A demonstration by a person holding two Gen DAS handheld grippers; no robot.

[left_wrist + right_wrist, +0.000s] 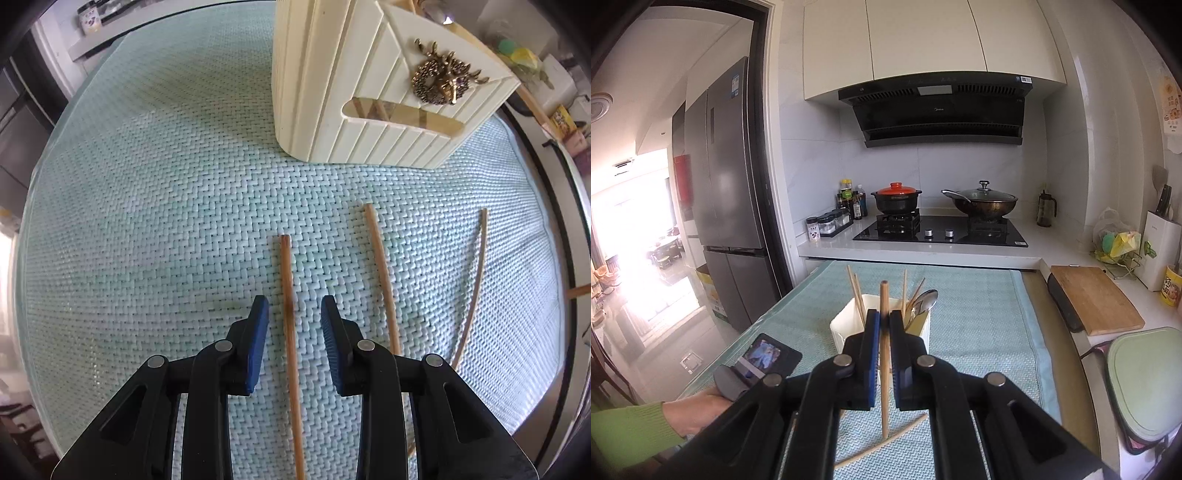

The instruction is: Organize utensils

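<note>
The left hand-held gripper is straddling a loose chopstick, jaws part-open, not pinching; the right hand-held gripper is clamping another chopstick, seemingly bound for the holder.

The left wrist view was aimed steeply down, close over the pale green woven mat on the counter, with the cream utensil holder near at the upper right. The right wrist view was held higher and farther back, angled only slightly down, facing along the counter toward the stove and range hood at its far edge. The mat and holder were shared by both views.
</note>
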